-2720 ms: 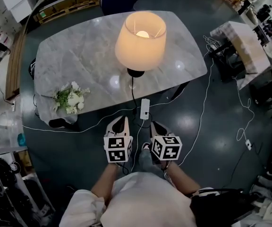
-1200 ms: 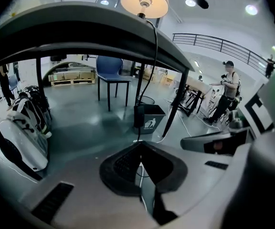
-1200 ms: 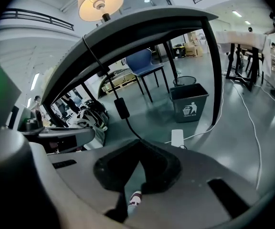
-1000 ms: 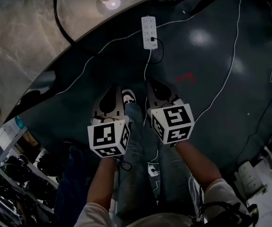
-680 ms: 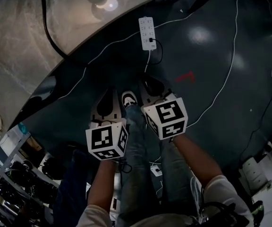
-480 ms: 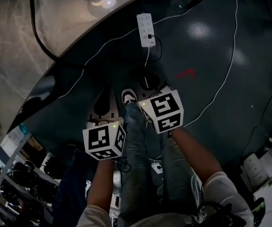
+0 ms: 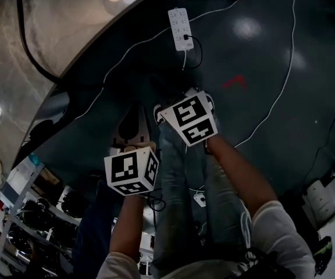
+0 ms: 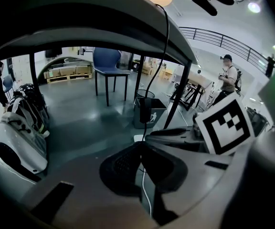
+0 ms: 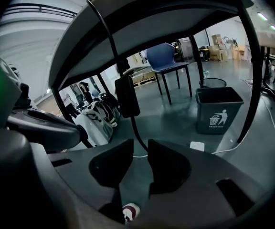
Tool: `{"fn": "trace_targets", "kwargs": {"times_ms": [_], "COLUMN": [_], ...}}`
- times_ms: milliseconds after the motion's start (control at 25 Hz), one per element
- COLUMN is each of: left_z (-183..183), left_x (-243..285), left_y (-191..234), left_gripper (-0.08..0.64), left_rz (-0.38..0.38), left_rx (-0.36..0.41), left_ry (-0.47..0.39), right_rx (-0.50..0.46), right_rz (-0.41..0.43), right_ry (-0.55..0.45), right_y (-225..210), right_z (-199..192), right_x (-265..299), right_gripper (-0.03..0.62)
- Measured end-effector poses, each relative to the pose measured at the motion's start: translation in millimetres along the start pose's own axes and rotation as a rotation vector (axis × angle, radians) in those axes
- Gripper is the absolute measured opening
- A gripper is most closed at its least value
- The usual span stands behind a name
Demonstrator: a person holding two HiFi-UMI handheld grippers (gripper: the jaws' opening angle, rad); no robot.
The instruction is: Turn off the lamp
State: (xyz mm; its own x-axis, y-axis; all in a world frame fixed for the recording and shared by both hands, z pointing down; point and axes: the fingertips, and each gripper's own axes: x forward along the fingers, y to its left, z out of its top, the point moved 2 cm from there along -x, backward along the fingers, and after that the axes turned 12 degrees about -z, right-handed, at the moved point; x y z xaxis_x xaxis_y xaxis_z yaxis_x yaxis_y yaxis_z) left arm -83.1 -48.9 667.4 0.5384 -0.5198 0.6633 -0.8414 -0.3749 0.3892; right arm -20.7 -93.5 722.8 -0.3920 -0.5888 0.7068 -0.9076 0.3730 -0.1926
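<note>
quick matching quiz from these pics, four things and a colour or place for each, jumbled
Things:
1. power strip
2. chair
3. bin
4. switch

Descriptions:
a. hangs in the air on a black cord
b. blue seat and back
c. white, lying flat on the dark floor
d. dark, with a white figure printed on its side

Pairs: 1-c, 2-b, 3-d, 4-a
</note>
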Motion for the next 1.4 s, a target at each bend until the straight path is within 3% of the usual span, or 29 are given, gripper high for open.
{"fn": "trace_targets", "kwargs": {"times_ms": [400, 720, 1040, 1400], "left_z": [1, 2, 2, 14], "left_x": [-1, -2, 0, -8], "left_y": [3, 6, -7, -24], "left_gripper": [0.009, 0.009, 0.009, 0.009], "left_rz": [-0.008, -0.006, -0.019, 0.004], "left_rx": [0.013, 0.023, 0.028, 0.035], "left_ry": [0.01, 0.015, 0.018, 0.004], "right_rx": [-0.039, -0.091, -0.058, -0.087], "right_rz": [0.011, 0.015, 0.061, 0.084], "right_ry": [0.015, -0.018, -0.038, -0.061], "right_y": [3, 6, 0, 0], "right_z": [-2, 0, -6, 2], "right_x": [19, 19, -5, -51], "right_gripper": [0.086, 0.028, 0.018, 0.017]}}
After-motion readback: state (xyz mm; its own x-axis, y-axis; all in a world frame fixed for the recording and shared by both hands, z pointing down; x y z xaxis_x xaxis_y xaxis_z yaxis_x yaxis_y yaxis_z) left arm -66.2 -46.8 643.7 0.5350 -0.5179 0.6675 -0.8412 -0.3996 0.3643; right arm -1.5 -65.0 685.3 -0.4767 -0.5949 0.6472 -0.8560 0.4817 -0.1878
